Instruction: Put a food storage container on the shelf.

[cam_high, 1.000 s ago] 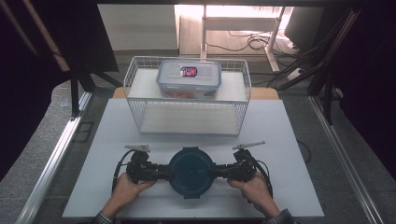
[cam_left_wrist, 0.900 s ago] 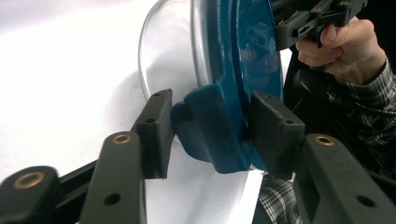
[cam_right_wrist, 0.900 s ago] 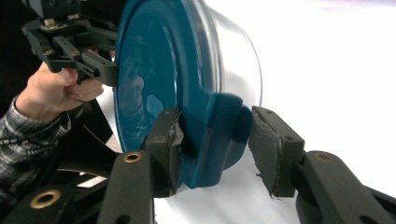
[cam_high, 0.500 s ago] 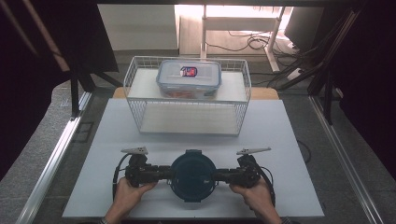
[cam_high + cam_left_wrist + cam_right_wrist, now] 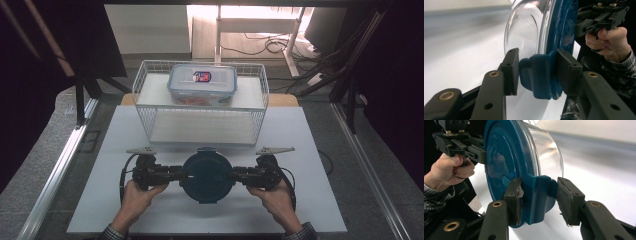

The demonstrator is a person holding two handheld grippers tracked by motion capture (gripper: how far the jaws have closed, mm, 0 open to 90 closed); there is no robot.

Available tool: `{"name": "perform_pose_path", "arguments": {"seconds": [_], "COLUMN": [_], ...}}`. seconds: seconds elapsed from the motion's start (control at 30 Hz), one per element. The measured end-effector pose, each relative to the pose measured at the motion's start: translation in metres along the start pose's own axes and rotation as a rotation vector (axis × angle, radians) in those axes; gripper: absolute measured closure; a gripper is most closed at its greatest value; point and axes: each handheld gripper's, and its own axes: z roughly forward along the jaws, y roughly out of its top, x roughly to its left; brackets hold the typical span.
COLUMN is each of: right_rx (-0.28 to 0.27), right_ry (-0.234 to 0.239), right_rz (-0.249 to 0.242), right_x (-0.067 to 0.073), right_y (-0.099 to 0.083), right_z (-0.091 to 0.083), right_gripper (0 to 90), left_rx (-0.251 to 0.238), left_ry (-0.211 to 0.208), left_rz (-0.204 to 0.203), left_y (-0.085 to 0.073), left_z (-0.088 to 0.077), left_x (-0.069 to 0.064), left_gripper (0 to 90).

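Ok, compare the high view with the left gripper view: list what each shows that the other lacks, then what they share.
High view alone: the white wire basket at the table's far side, with a clear rectangular lidded container on its upper shelf, and the white table top.

Left gripper view alone: the left gripper with its jaws on either side of a blue lid latch, and the clear glass bowl wall beneath the lid.

Both: the round blue-lidded container, and the right gripper in the person's right hand.
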Motion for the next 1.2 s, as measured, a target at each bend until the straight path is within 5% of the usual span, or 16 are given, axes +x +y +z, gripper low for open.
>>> {"name": "perform_pose_path", "arguments": {"seconds": [0.57, 1.2], "right_rx": [-0.072, -0.149], "right_ry": [0.001, -0.014], "right_rz": [-0.068, -0.103], "right_x": [0.008, 0.020], "right_y": [0.059, 0.126], "right_z": [-0.013, -0.037], "right_gripper": [56.0, 56.5], "left_rx": [-0.058, -0.129], "left_ry": [0.041, 0.022], "left_rz": [0.056, 0.084], "left_y": [0.058, 0.119], "left_z": [-0.023, -0.042], "left_x": [-0.010, -0.018], "left_gripper": [56.6, 56.8]}}
